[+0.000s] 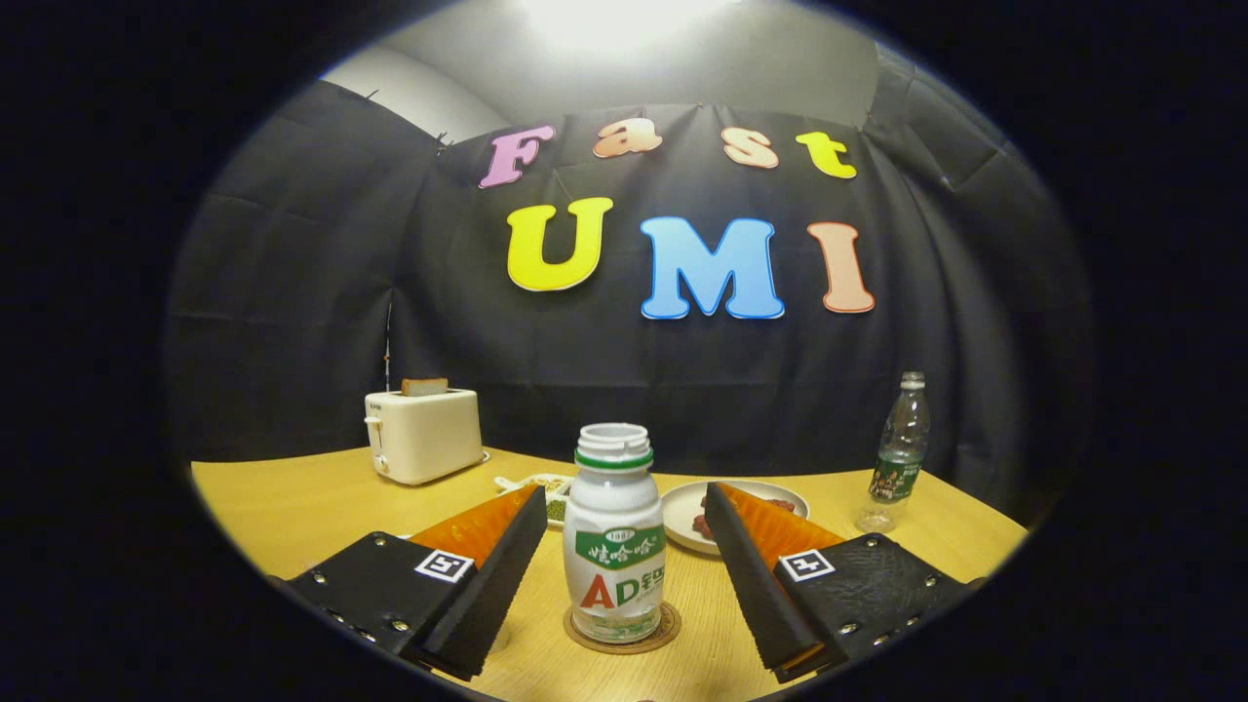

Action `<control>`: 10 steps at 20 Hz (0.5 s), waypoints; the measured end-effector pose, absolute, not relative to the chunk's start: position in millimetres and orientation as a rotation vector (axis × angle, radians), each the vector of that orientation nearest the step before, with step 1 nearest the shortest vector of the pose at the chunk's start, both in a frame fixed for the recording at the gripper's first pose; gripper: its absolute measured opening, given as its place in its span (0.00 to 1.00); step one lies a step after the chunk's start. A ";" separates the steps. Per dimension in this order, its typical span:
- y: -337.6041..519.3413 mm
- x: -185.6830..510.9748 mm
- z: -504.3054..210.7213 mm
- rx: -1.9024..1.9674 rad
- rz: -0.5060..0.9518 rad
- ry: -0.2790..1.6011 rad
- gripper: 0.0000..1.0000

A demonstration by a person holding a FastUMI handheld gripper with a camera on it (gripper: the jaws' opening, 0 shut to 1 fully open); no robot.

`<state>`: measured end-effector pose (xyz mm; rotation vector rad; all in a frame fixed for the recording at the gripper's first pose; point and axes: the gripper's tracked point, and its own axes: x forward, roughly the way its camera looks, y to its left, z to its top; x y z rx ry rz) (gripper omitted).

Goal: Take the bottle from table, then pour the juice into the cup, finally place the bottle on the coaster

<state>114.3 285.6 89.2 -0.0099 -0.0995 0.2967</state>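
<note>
A white juice bottle [614, 531] with a green neck ring and an open mouth stands upright on a round brown coaster [622, 629] on the wooden table [292, 507]. My gripper [622, 507] is open, one finger on each side of the bottle. Neither finger [487, 575] touches it; a clear gap shows on both sides. The bottle sits between the fingers, near their middle. A bit of a clear rim [499, 639] peeks out beside the left finger; I cannot tell whether it is the cup.
A cream toaster [423, 433] with a slice of bread stands at the back left. Behind the bottle lie a small dish [546, 485] and a white plate [682, 507] with dark red food. A clear water bottle [899, 450] stands at the back right.
</note>
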 end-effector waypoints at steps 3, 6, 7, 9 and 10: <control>287.9 99.6 125.9 -0.037 0.300 -0.185 0.98; 286.8 81.8 155.2 -0.043 0.307 -0.259 0.98; 284.0 77.2 163.2 -0.039 0.307 -0.277 0.98; 277.1 71.0 176.7 -0.035 0.302 -0.309 0.98; 271.7 67.0 181.6 -0.036 0.296 -0.322 0.98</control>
